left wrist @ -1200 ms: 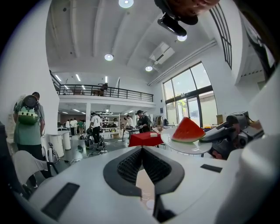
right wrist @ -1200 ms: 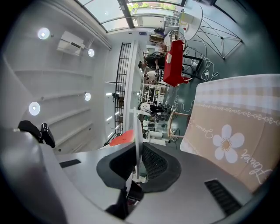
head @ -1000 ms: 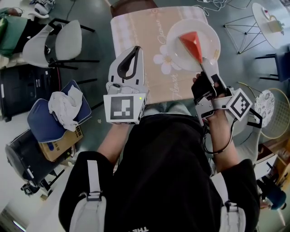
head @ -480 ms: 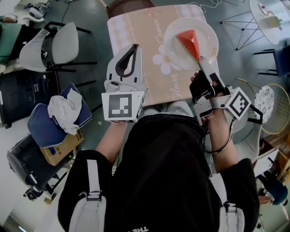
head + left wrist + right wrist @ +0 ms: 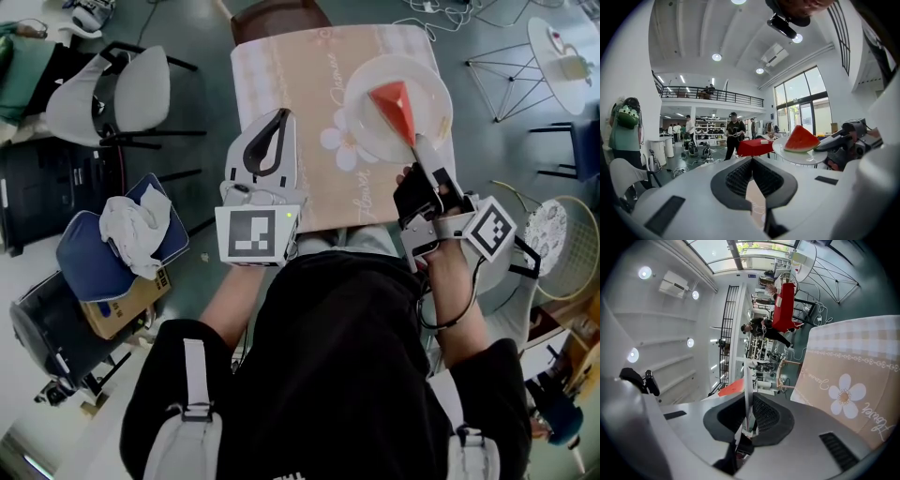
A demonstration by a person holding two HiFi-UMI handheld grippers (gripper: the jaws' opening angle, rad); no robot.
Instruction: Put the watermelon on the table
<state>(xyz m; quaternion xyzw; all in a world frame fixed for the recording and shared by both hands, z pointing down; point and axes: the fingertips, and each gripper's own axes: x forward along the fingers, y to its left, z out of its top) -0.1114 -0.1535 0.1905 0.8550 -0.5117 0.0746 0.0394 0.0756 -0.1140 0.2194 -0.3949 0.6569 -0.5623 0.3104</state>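
Observation:
A red wedge of watermelon point(image 5: 394, 103) lies on a white plate point(image 5: 375, 131) over the right part of the flower-print table point(image 5: 300, 103). My right gripper point(image 5: 419, 148) is shut on the plate's near rim. In the right gripper view the plate point(image 5: 747, 380) shows edge-on between the jaws of the right gripper point(image 5: 748, 401), with the watermelon point(image 5: 731, 387) behind it. Whether the plate rests on the table I cannot tell. My left gripper point(image 5: 280, 118) hovers over the table's near left part, shut on nothing. In the left gripper view the left gripper point(image 5: 752, 160) shows low down, and the watermelon point(image 5: 801, 139) and plate point(image 5: 799, 158) appear at right.
A grey chair point(image 5: 112, 94) and a blue stool with a white cloth point(image 5: 127, 230) stand on the floor at left. A wire-frame stand point(image 5: 506, 56) and a small round table point(image 5: 562, 47) are at far right. A wicker-backed chair point(image 5: 553, 234) is near my right arm.
Both grippers and the plate with the watermelon keep almost the same places over the table; only the head view has shifted a little.

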